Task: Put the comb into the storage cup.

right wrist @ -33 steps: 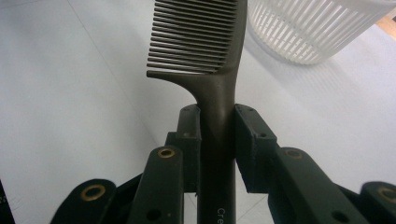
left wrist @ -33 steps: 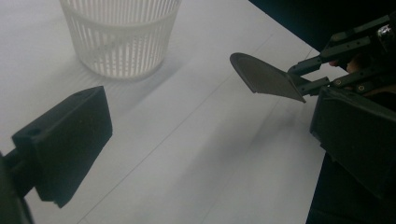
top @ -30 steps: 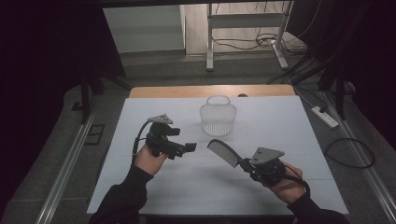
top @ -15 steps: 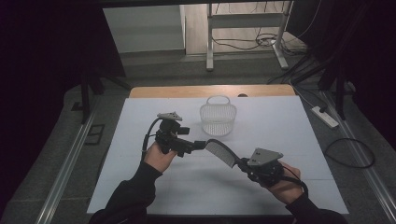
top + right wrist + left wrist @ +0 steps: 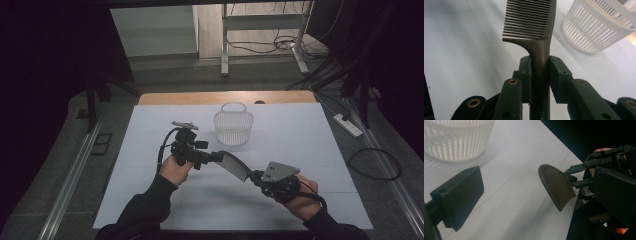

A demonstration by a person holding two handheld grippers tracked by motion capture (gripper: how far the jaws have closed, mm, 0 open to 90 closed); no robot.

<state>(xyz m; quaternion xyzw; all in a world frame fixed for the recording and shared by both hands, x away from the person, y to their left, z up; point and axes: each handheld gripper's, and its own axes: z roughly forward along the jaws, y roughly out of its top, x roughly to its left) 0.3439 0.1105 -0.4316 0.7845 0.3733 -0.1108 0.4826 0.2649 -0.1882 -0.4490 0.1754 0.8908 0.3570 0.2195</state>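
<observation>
comb (image 5: 530, 20) | we are pinching its handle in the right gripper (image 5: 540, 65), toothed end raised near the basket (image 5: 233, 125) | left gripper (image 5: 214, 157) spread, seemingly just short of the comb's tip | we are squaring jaws before closing

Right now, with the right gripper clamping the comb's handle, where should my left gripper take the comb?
Grip the toothed head of the comb across its flat faces, coming from the left gripper's side. The right gripper covers the handle, and the head sticks out free towards the open left jaws.
</observation>
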